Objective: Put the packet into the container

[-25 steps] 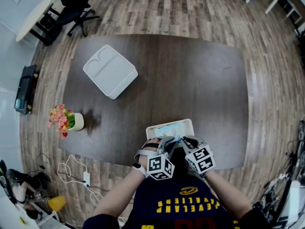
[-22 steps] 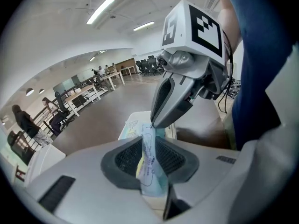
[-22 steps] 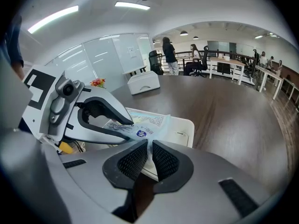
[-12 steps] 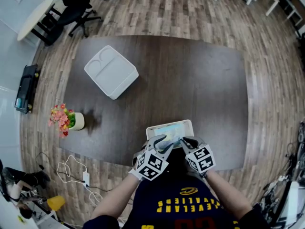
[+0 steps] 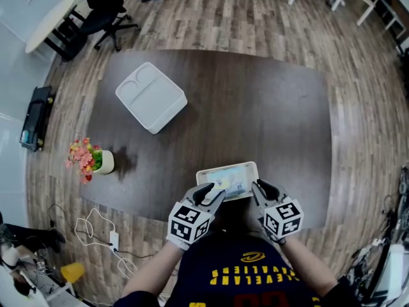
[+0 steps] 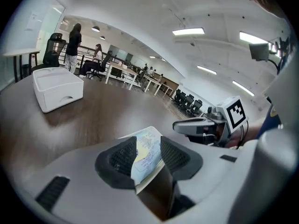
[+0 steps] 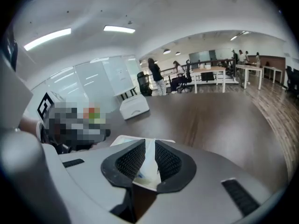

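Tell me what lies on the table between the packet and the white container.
Nothing. In the head view, only bare dark table separates the packet from the white container; the flower pot stands off that line.

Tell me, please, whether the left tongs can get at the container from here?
Probably, with a stretch: only bare table lies between the container and the left tongs, whose jaws have just been opening with the packet between them.
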### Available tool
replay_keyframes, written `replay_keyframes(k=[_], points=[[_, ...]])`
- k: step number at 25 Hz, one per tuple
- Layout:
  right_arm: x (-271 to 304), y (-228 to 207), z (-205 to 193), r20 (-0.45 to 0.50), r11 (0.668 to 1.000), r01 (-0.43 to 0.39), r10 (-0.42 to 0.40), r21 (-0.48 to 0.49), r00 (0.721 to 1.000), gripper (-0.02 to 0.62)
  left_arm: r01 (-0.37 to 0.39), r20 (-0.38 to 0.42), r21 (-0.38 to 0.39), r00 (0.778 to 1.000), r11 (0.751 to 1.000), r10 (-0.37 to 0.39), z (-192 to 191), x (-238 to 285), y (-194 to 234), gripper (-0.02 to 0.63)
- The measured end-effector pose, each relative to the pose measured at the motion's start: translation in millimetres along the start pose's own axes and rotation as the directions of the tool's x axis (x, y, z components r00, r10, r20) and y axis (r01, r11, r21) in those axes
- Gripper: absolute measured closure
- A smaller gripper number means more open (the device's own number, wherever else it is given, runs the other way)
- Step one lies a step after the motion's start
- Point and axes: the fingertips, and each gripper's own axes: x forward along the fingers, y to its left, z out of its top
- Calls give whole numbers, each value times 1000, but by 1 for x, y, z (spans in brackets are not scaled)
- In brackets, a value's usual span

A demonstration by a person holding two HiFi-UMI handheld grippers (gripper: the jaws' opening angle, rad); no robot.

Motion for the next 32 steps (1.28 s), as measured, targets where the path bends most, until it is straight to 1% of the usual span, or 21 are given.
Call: replay_keyframes(k=[3, 6, 9, 12, 13, 16, 18, 23, 28, 32], points=[[-18, -1, 34, 118, 999, 8, -13, 38, 993, 528, 22, 66, -28, 998, 999, -21, 20, -12, -11, 459], [-32, 8, 63, 194, 998, -27, 15, 59, 981, 528, 55, 132, -20, 990, 998, -52, 44, -24, -27, 459], [-46, 25, 92, 263, 996, -80, 67, 40, 962, 531, 78, 192, 11, 978, 997, -79, 67, -34, -44, 459], [-60, 45, 115, 317, 993, -121, 114, 0, 941, 552, 121, 246, 34, 961, 992, -126, 87, -45, -64, 460], [-64, 51, 121, 331, 991, -132, 130, -15, 935, 560, 135, 265, 43, 954, 990, -142, 94, -49, -70, 479], [-75, 65, 134, 360, 986, -161, 167, -47, 918, 584, 148, 311, 73, 936, 986, -163, 110, -61, -84, 572], [-78, 69, 138, 362, 984, -169, 176, -51, 915, 586, 136, 321, 86, 934, 987, -156, 116, -65, -87, 604], [-83, 72, 140, 360, 986, -152, 165, -65, 918, 586, 115, 319, 96, 937, 989, -140, 114, -70, -85, 604], [-85, 71, 143, 365, 989, -92, 129, -116, 922, 586, 113, 315, 96, 939, 989, -138, 113, -71, -85, 604], [-87, 73, 144, 370, 986, -86, 133, -140, 920, 586, 114, 311, 103, 940, 988, -141, 113, -68, -88, 604]])
